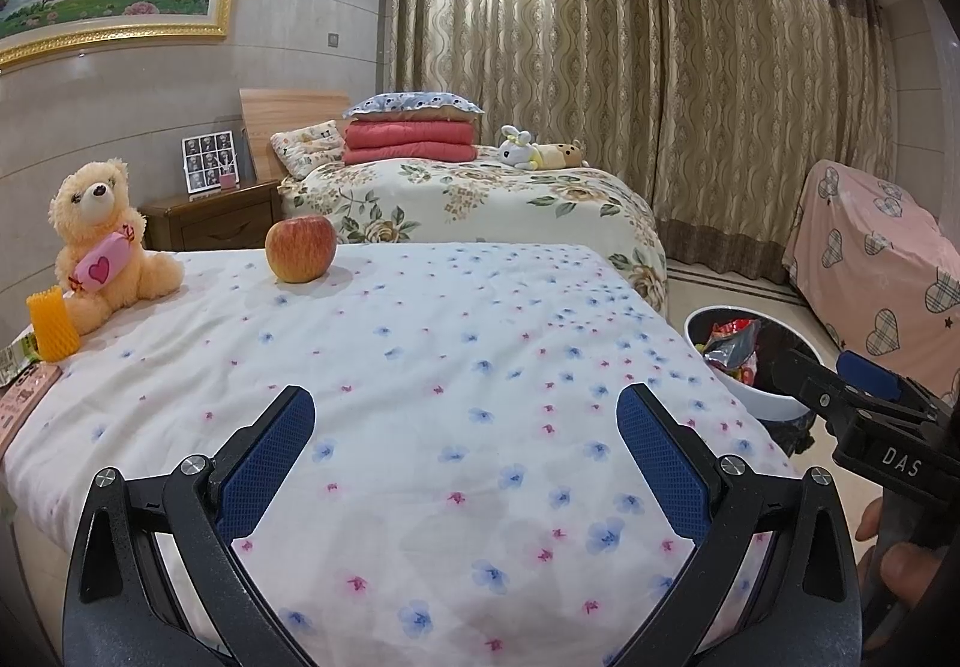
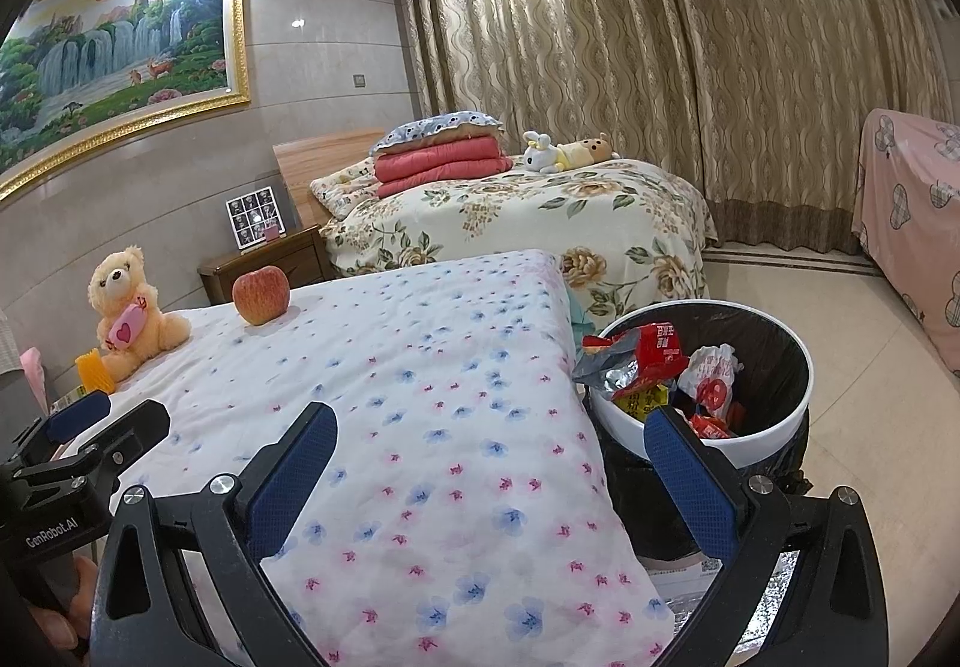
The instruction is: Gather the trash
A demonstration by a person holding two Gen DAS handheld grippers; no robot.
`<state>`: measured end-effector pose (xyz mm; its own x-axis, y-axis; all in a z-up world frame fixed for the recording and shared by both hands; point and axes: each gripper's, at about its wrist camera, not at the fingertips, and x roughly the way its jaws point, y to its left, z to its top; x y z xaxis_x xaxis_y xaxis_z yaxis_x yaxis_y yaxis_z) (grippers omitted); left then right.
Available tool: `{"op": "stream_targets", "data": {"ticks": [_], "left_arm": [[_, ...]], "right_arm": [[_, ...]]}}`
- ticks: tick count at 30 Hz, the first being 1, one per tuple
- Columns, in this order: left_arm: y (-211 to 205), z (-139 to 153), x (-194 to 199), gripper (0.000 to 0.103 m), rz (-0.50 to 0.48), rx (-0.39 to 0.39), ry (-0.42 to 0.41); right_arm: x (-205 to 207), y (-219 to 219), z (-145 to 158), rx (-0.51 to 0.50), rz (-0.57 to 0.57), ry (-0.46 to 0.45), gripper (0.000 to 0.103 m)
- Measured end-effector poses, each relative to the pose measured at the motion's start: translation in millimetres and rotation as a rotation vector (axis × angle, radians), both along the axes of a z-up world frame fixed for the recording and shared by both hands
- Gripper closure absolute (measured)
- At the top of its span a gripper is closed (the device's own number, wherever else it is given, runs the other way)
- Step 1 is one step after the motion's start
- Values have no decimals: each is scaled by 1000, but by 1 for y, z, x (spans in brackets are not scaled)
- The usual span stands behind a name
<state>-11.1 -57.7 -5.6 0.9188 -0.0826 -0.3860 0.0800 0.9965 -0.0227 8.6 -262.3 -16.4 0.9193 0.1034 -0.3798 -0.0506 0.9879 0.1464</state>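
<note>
the trash bin (image 2: 708,427) stands on the floor just beside the right edge of the flowered bedspread (image 2: 420,397), and we can see it already holds crumpled wrappers (image 2: 648,361), red foil and a white packet among them, so we judge much of the collecting is done. what seems left sits at the far left corner of the bed: a green-printed packet (image 1: 15,361) and a pink card or packet (image 1: 27,403) lying at the edge, near the yellow foam fruit net (image 1: 53,324); whether that net counts as trash we cannot tell. our left gripper (image 1: 465,463) hangs over the middle of the bedspread with its blue pads spread wide and nothing between them; our right gripper (image 2: 489,481) is likewise released and empty, one finger over the bed, the other in front of the bin's rim. the apple (image 1: 300,249) and teddy bear (image 1: 102,247) sit toward the far edge, apart from each other, and we take them as things to leave alone.
</note>
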Motion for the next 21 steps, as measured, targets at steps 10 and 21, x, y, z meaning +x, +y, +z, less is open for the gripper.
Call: {"op": "stream_targets", "data": {"ticks": [10,21], "left_arm": [[-1,-2,0,0,0,-1,3],[-1,-6,2,0,-2,-1,14]], "right_arm": [[-2,1,-2,3,3,6,0],[0,0,-2,7,3,14,0]]}}
